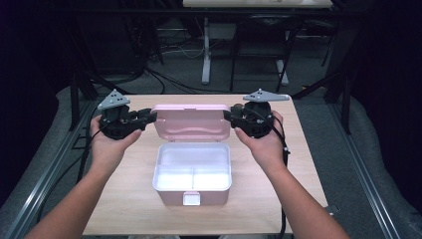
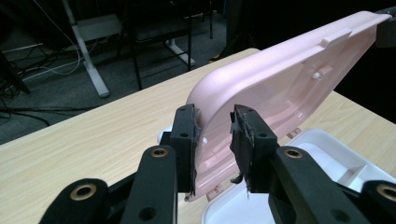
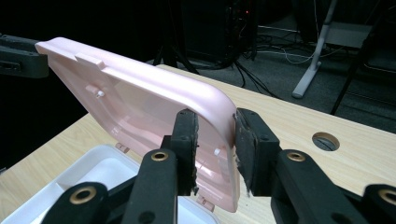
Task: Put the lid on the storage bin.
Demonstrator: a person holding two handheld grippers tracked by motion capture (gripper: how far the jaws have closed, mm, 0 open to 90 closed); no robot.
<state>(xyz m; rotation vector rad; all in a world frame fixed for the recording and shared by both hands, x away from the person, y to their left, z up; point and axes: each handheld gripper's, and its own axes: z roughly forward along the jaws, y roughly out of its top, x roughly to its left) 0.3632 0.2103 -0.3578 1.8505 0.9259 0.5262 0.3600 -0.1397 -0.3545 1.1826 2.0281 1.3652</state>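
Pink plastic lid (image 1: 191, 122), rectangular with rounded corners, standing up on its long lower edge at centre frame in the high view, directly behind its base. Smooth outer face, shallow rim, small moulded tabs and pegs on the inner face. Whether hinged to the base or free: cannot tell.

Pink base (image 1: 164, 188) with white two-compartment insert (image 1: 174, 169), open, nothing in it, resting on a pale wood-grain table (image 1: 124, 204) in the lower centre of the high view. Latch tab at front edge.

Left gripper (image 1: 149, 118), at the left end of the lid. Jaws straddling the rim in the left gripper view (image 2: 215, 135); one pad against the outer face, the other standing off with a visible gap. Judged loose, not clamping.

Right gripper (image 1: 228, 115), at the right end. Jaws either side of the rounded corner in the right gripper view (image 3: 215, 135), both pads apparently pressing on the rim. Judged clamped on the lid.

Handling, by judgement: light, thin-walled, fairly stiff but liable to flex or twist if gripped at one end alone. Glossy surface, likely slippery under hard pads. Best taken at the short end rims, squarely across the wall thickness, both ends together, clear of the small tabs along the lower edge.
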